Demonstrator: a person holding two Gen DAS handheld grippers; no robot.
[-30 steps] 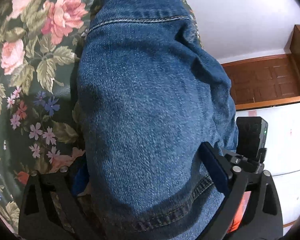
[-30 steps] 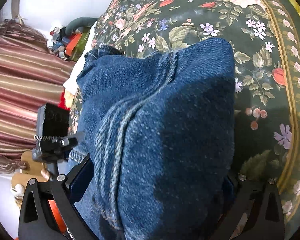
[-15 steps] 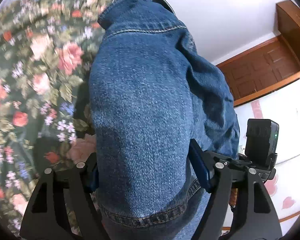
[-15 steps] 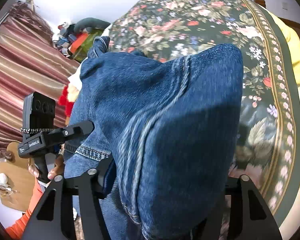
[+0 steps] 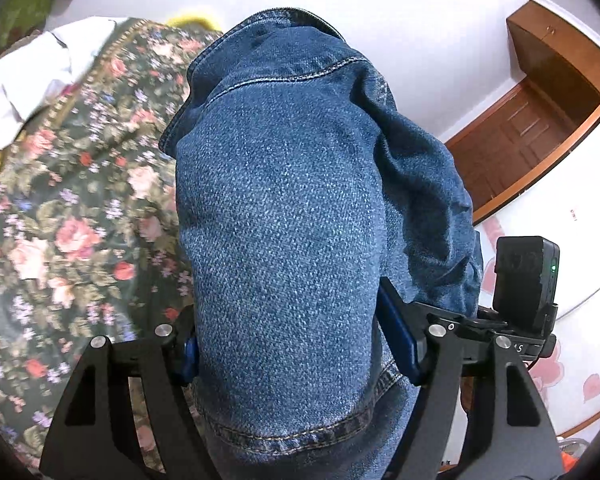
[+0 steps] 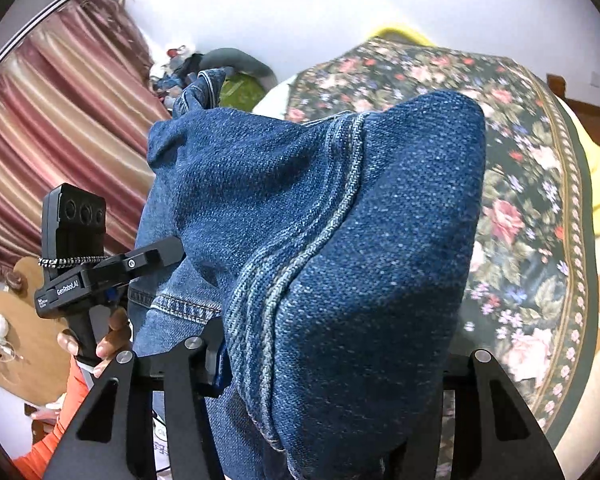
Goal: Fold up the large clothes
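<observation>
A blue denim garment [image 5: 284,220] hangs bunched up above the flowered bedspread [image 5: 80,220]. My left gripper [image 5: 292,350] is shut on a thick fold of it near a stitched hem, with both blue pads pressed into the cloth. In the right wrist view the same denim garment [image 6: 340,240] shows a heavy side seam. My right gripper [image 6: 336,360] holds another bunch of it, and its jaws are closing tighter on the cloth. Its right pad is hidden behind the denim. The two grippers are side by side, with denim stretched between them.
The bedspread [image 6: 520,200] covers a bed that runs away ahead. A yellow pillow [image 6: 596,184] lies at its right edge and white cloth [image 5: 40,64] at its far left. A striped curtain [image 6: 60,128], a clutter pile [image 6: 228,76] and a wooden door [image 5: 520,140] ring the room. A hand [image 6: 108,340] grips the left handle.
Both grippers closed from wide open onto the denim and rose with it. The garment has come up off the bedspread, and more wall and bed now show.
</observation>
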